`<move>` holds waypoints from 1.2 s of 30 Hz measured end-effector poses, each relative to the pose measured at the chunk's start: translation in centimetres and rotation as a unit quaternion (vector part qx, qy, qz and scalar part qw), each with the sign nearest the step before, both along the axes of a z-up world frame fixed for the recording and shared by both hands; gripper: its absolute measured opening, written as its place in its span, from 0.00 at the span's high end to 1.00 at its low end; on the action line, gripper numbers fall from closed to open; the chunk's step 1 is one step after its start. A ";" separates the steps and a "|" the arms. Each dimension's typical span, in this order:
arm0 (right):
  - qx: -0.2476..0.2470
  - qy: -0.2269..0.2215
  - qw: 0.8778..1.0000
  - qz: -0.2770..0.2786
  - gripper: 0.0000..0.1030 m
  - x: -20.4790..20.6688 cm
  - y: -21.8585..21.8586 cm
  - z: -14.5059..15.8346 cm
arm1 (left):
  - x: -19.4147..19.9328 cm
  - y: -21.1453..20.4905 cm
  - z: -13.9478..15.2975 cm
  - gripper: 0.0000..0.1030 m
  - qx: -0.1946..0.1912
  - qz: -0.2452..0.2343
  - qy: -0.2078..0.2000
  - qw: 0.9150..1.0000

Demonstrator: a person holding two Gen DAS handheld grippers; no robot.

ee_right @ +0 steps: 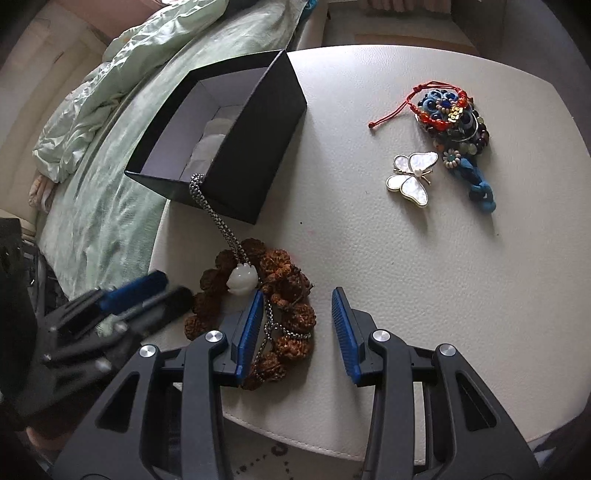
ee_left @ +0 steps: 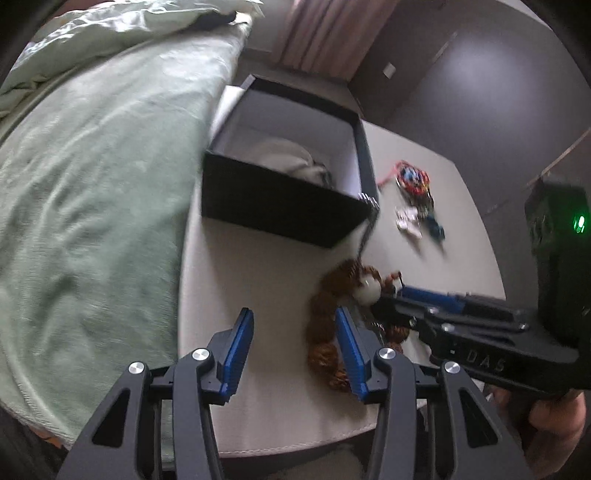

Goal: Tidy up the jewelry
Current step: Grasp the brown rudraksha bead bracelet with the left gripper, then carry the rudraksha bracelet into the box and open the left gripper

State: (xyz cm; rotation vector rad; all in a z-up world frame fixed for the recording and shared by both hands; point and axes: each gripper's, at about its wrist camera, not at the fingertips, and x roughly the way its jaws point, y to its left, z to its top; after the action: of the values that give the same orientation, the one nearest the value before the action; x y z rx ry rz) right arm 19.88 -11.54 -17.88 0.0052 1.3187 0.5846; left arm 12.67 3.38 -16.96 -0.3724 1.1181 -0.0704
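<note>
The right gripper's [ee_right: 299,328] left finger covers part of the brown bead bracelet [ee_right: 284,284] and the chain crossing it. Left of that gripper, the left gripper [ee_right: 147,291] is smeared by blur. Beyond it, the black box's [ee_right: 258,122] near wall hides most of the pale cloth inside. In the left wrist view, the jewelry pile [ee_left: 413,181] far ahead of the left gripper is too blurred to sort.

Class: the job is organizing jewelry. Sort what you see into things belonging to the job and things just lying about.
Belongs: black box; white pendant on its chain; brown bead bracelet; butterfly brooch; pile of beaded bracelets.

Lying about: green bedspread; curtain.
</note>
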 end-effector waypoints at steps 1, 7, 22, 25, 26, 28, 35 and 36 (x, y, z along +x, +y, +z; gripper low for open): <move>0.002 0.002 1.000 -0.001 0.62 0.1 -0.1 0.0 | 0.1 -0.2 -0.2 0.58 0.001 -0.003 0.004 1.000; -0.003 0.002 1.000 0.022 0.62 -0.1 0.3 0.0 | 0.4 -2.2 -0.3 0.59 0.063 -0.032 0.006 0.997; 0.093 0.009 0.996 0.018 0.81 -0.3 -1.8 1.9 | 0.7 -1.8 2.6 0.84 0.078 -0.031 -0.024 0.996; 0.139 0.001 0.990 0.013 0.81 -0.2 -2.5 3.3 | 0.4 -1.3 5.3 0.84 0.085 -0.027 -0.053 0.995; 0.150 -0.005 0.989 0.013 0.81 -0.3 -2.5 3.9 | 0.4 -1.3 6.1 0.84 0.088 -0.026 -0.061 0.994; 0.181 -0.013 0.983 0.011 0.81 -0.2 -2.9 4.9 | 0.6 -1.1 8.0 0.84 0.095 -0.025 -0.079 0.992; 0.254 -0.029 0.967 -0.017 0.81 0.9 -3.0 6.8 | 2.0 -0.1 12.0 0.84 0.119 -0.017 -0.113 0.986; 0.261 -0.031 0.965 -0.021 0.81 1.2 -3.2 7.0 | 2.3 0.0 12.5 0.84 0.123 -0.017 -0.118 0.985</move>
State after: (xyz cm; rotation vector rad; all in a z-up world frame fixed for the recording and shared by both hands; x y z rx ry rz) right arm 21.05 -14.73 -10.92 0.4438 1.0695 0.8748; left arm 14.93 3.37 -4.42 -0.1205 0.8860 -0.0048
